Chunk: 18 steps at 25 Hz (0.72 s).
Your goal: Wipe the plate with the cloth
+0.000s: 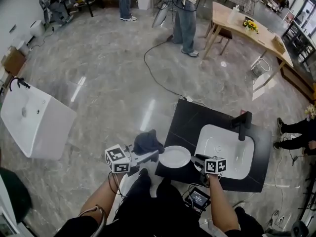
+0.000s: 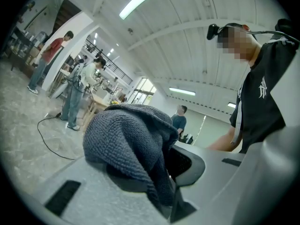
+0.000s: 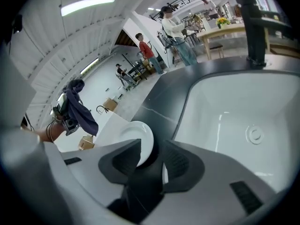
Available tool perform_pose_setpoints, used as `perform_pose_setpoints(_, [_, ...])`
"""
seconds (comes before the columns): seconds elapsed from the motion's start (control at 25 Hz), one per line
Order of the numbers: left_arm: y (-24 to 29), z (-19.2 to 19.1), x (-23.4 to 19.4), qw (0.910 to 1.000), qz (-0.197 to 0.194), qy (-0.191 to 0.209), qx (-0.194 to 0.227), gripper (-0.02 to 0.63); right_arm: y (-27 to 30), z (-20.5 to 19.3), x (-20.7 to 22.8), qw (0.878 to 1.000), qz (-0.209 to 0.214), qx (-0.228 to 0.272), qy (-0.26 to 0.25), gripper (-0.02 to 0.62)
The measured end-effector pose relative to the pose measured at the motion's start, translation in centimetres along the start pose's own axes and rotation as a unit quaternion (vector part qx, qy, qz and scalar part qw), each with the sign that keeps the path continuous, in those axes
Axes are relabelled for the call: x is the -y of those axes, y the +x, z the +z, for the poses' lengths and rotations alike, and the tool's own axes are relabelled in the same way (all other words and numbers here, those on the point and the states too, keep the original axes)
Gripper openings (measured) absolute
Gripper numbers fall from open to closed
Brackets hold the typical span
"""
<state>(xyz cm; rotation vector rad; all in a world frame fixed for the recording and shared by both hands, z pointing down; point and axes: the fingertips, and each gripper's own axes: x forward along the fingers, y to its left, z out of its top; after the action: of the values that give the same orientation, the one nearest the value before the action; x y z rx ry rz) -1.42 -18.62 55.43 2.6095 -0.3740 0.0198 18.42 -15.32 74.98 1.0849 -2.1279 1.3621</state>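
A white plate (image 1: 174, 157) hangs over the left edge of the black counter (image 1: 191, 121), and my right gripper (image 1: 196, 161) is shut on its right rim. In the right gripper view the plate (image 3: 137, 136) runs between the two jaws of the right gripper (image 3: 154, 157). My left gripper (image 1: 154, 154) is just left of the plate and is shut on a dark grey cloth (image 1: 148, 142). The bunched cloth (image 2: 127, 134) drapes over the left gripper (image 2: 165, 168) and hides its fingertips. From the right gripper view, the cloth (image 3: 78, 108) hangs apart from the plate.
A white sink basin (image 1: 224, 150) with a black faucet (image 1: 242, 124) is set in the counter, right of the plate. Another white sink unit (image 1: 35, 120) stands on the floor at left. A cable (image 1: 153, 76) crosses the floor. People and a wooden table (image 1: 247, 26) are far off.
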Motion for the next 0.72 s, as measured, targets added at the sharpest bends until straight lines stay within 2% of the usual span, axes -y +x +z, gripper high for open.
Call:
perform_pose_setpoints(0.2, [1.0, -2.0, 0.2, 0.9996, -0.013, -0.011, -0.02, 0.083, 1.3, -0.2, -0.8, 0.999, 0.028, -0.003, 0.02, 0.138])
perform_pose_setpoints(0.4, [2.1, -3.9, 0.3, 0.9989, -0.018, -0.022, -0.037, 0.083, 2.7, -0.8, -0.6, 0.999, 0.02, -0.029, 0.013, 0.138])
perform_pose_setpoints(0.72, [3.0, -7.0, -0.3, 0.9959, -0.022, -0.042, -0.077, 0.083, 3.1, -0.8, -0.4, 0.999, 0.017, -0.041, 0.014, 0.072])
